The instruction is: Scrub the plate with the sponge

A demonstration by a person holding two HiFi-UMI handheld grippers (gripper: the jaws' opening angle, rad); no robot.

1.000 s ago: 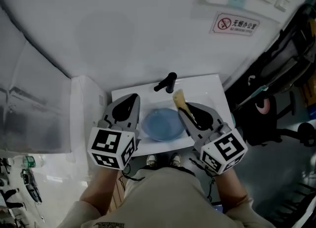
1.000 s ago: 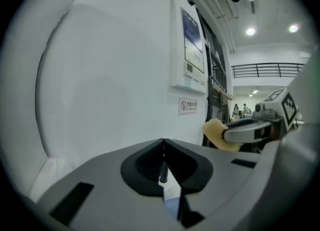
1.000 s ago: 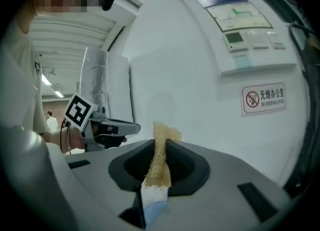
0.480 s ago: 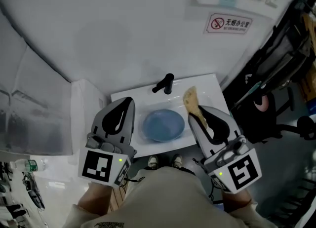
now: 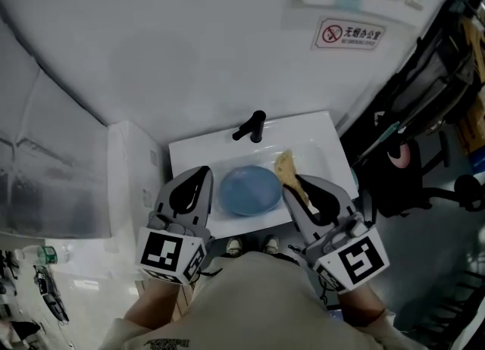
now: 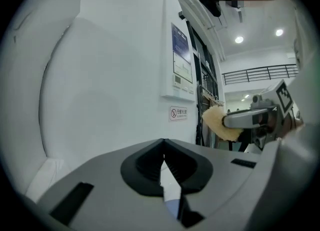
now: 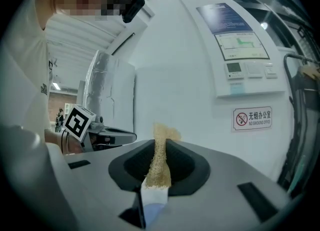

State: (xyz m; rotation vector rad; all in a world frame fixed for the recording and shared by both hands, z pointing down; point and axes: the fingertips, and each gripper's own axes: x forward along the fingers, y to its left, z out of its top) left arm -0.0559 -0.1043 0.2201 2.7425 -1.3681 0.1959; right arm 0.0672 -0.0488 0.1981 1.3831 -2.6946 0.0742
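Blue plate (image 5: 250,189) in white sink (image 5: 198,155) | sponge (image 5: 285,164) clamped in right gripper (image 7: 161,147)

Your left hand-held gripper (image 5: 200,174) and right hand-held gripper (image 5: 294,183) are pale grey shells with black teardrop recesses. Behind each sits a white cube (image 5: 173,256) printed with black square markers, with thin black cables (image 5: 201,267) beside it. You wear beige clothing (image 5: 250,295) and light shoes (image 5: 233,247).

The plate (image 5: 248,189) is blue, the sponge (image 5: 284,164) tan, the sink (image 5: 322,133) white, the faucet (image 5: 251,126) black.
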